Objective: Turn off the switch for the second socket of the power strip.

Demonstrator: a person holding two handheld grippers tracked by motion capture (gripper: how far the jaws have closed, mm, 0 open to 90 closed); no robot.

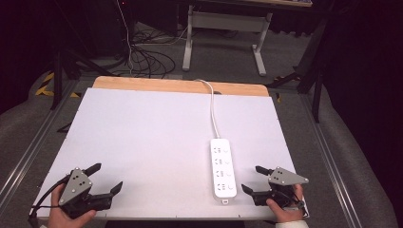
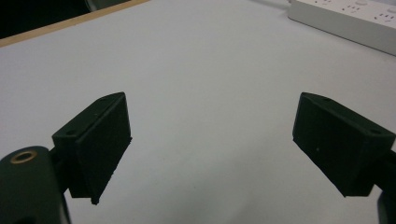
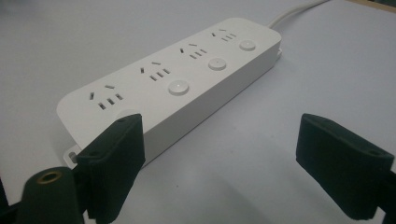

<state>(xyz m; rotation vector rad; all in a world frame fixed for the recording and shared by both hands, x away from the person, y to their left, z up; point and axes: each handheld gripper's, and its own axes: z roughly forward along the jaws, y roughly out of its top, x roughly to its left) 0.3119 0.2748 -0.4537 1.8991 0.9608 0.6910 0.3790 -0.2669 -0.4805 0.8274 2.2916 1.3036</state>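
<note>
The white power strip (image 1: 223, 168) is the one obstacle on the white table (image 1: 142, 137), lying lengthwise right of centre, its cord (image 1: 212, 107) running to the far edge. Left of the strip the surface lies bare and wide. The right gripper (image 1: 252, 179), jaws wide apart, sits just right of the strip's near end; the left gripper (image 1: 105, 176) is well left of it

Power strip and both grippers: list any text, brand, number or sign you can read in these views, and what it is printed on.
None readable.
Power strip: no print visible on its white top, just four socket groups and round buttons.
Left gripper and right gripper: plain black jaws, unmarked.
White table sheet: blank.
</note>
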